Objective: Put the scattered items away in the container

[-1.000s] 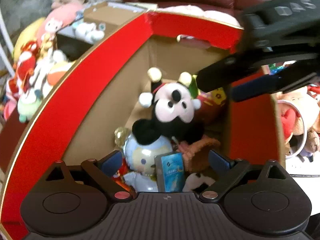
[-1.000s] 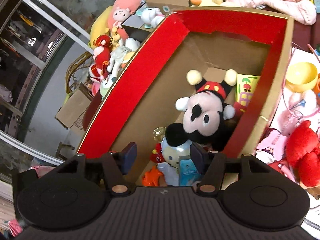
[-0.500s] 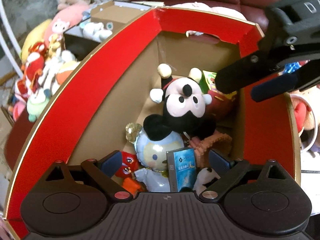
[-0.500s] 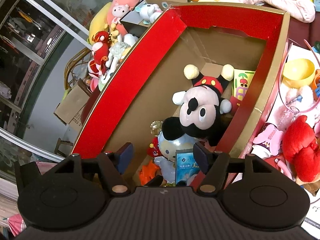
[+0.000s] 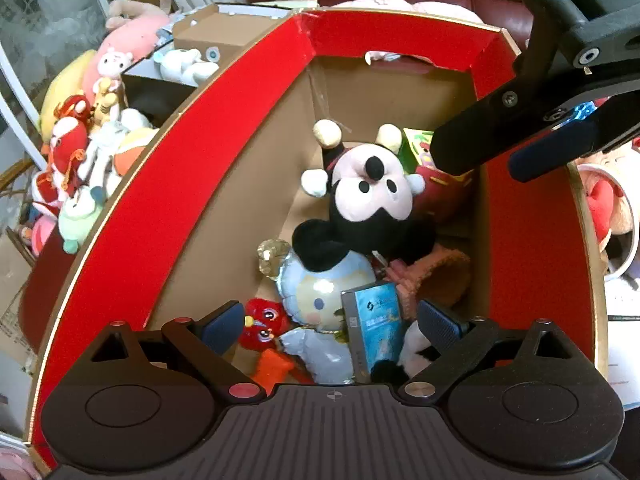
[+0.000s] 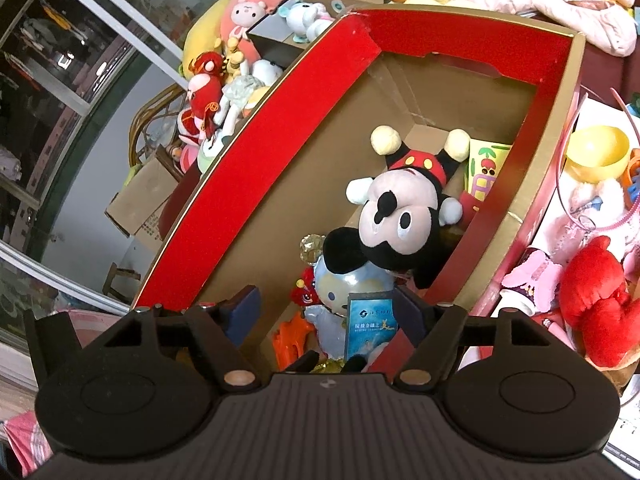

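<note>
The large red-rimmed cardboard box [image 5: 192, 184] filled both views, and over the last second both cameras had drawn back and upward, so more of its rim and brown interior showed. Both pairs of tongs were open and empty, the left tongs [image 5: 332, 322] above the box's near end and the right tongs [image 6: 326, 308] above its right rim. That suggested a drop had just finished and the next scattered item was due. The black-and-white mouse plush toy with red shorts [image 5: 370, 200] lay inside on the other toys, face up, unmoved. Its long axis ran along the box's length, cream feet toward the far wall and ears toward the cameras. More plush toys [image 6: 592, 292] remained outside to the right.
</note>
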`<state>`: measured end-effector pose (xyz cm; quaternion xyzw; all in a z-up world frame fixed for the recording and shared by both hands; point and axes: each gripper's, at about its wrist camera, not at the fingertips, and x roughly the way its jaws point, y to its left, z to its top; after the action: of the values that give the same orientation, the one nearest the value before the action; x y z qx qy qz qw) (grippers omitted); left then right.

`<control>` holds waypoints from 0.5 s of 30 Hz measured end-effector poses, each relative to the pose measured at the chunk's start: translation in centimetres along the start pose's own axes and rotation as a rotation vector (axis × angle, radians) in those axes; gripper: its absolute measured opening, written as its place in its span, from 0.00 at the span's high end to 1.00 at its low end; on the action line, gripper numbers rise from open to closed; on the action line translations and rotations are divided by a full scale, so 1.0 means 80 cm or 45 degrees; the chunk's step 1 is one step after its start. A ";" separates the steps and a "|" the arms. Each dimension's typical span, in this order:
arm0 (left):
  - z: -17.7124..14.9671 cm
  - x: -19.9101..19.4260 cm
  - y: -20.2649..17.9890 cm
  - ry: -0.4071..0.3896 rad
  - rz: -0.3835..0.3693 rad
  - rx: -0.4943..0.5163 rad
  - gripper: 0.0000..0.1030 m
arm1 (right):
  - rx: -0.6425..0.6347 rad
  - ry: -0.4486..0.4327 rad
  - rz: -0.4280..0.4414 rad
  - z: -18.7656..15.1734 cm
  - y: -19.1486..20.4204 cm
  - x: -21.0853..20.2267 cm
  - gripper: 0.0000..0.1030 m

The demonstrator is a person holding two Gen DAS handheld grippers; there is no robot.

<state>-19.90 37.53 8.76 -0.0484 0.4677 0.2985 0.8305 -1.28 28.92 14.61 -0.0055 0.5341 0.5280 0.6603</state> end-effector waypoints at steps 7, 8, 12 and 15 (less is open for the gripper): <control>-0.005 -0.010 0.010 -0.014 0.031 0.057 0.04 | -0.118 -0.001 -0.044 0.002 0.012 -0.007 0.20; -0.006 -0.010 0.011 -0.011 0.030 0.066 0.04 | -0.137 0.001 -0.051 0.002 0.014 -0.007 0.19; -0.009 -0.011 0.015 -0.013 0.051 0.163 0.04 | -0.246 0.033 -0.095 0.005 0.024 -0.002 0.15; -0.010 -0.011 0.017 -0.039 0.120 0.280 0.04 | -0.342 0.055 -0.149 0.005 0.031 0.007 0.11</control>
<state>-21.57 37.96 9.28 0.0695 0.4865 0.2848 0.8230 -2.82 30.63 15.80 -0.1363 0.4714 0.5551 0.6716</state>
